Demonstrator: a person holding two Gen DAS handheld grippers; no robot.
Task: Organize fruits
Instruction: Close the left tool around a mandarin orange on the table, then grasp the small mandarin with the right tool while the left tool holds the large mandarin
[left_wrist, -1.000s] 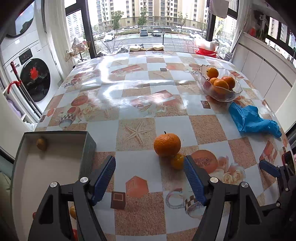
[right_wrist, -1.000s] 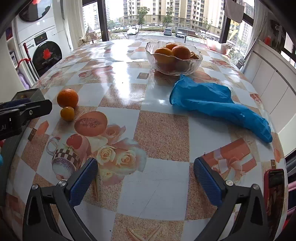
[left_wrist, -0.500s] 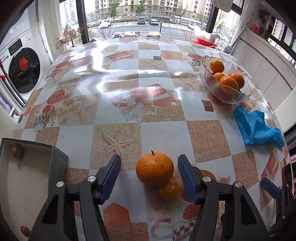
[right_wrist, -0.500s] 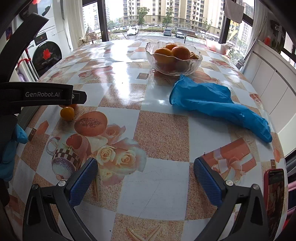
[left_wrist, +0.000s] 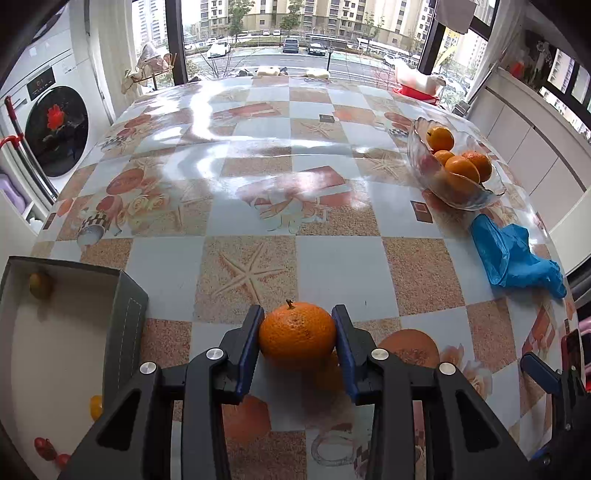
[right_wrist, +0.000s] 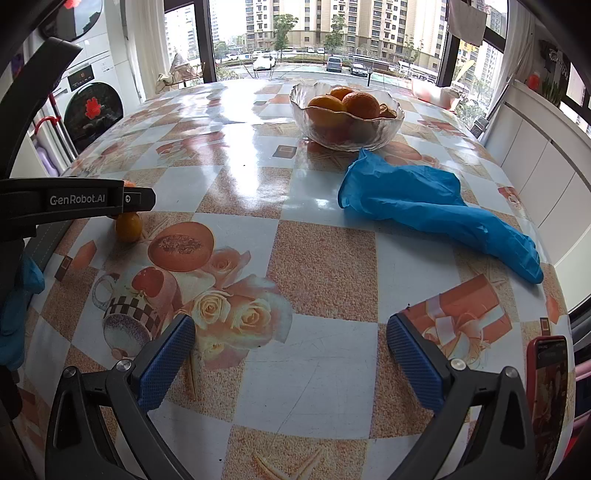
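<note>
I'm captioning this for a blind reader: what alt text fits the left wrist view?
The left gripper is closed on an orange on a patterned table. A grey box sits to the left; a glass bowl of oranges and a blue glove lie far right.

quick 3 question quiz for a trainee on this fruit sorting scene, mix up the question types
1. True or false: the left gripper is closed on the large orange.
2. What lies beside the glass bowl? A) blue glove B) knife C) cup
3. Fill in: the right gripper holds ____.

Key: 1 true. 2 A, the blue glove. 3 nothing; its jaws are wide open above the table.
</note>
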